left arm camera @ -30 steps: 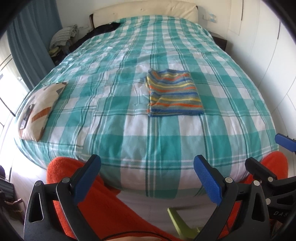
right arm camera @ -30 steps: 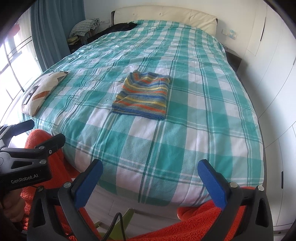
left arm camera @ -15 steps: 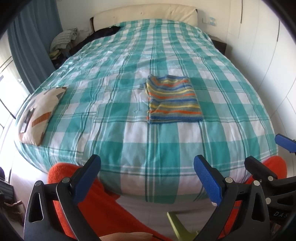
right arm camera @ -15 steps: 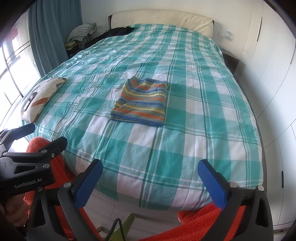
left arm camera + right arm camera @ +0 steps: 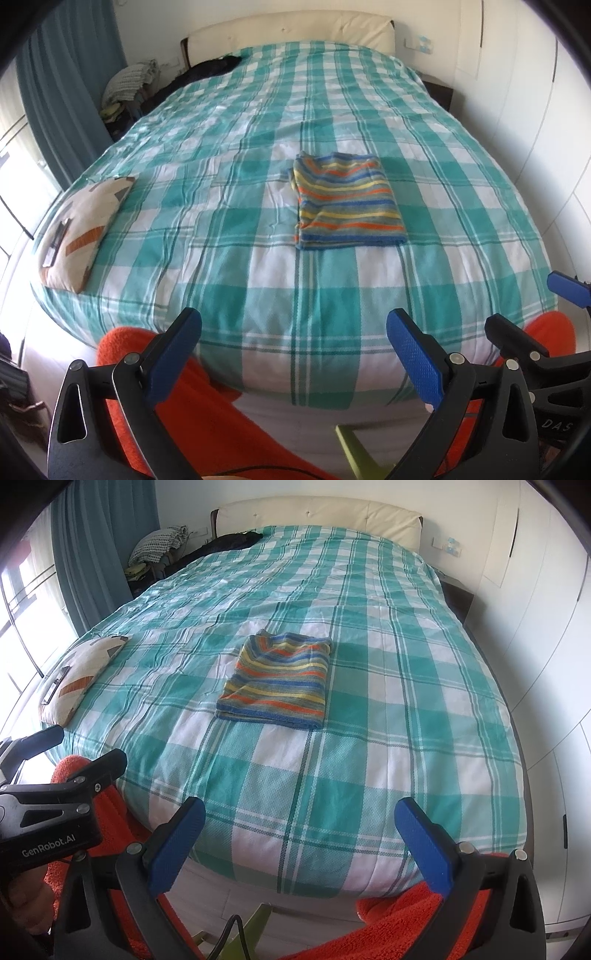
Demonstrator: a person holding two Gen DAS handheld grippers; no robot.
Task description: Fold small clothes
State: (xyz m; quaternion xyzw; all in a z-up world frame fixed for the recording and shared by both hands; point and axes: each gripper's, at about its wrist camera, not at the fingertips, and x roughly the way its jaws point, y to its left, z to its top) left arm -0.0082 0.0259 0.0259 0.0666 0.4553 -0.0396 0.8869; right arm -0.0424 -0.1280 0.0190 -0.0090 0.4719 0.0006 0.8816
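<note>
A small striped garment, in blue, orange, yellow and green, lies folded into a neat rectangle in the middle of the bed; it also shows in the right wrist view. My left gripper is open and empty, held off the foot of the bed, well short of the garment. My right gripper is open and empty too, beside the left one. The left gripper's body shows at the lower left of the right wrist view. The right gripper's fingers show at the right edge of the left wrist view.
The bed has a teal and white checked cover. A patterned cushion lies at its left edge. Dark clothing lies near the cream headboard. Orange cloth is below the grippers. White wardrobes stand right, a blue curtain left.
Both grippers have drawn back a little and tilted down, so the bed and garment sit lower in both views. The garment has not moved. Both grippers stay open.
</note>
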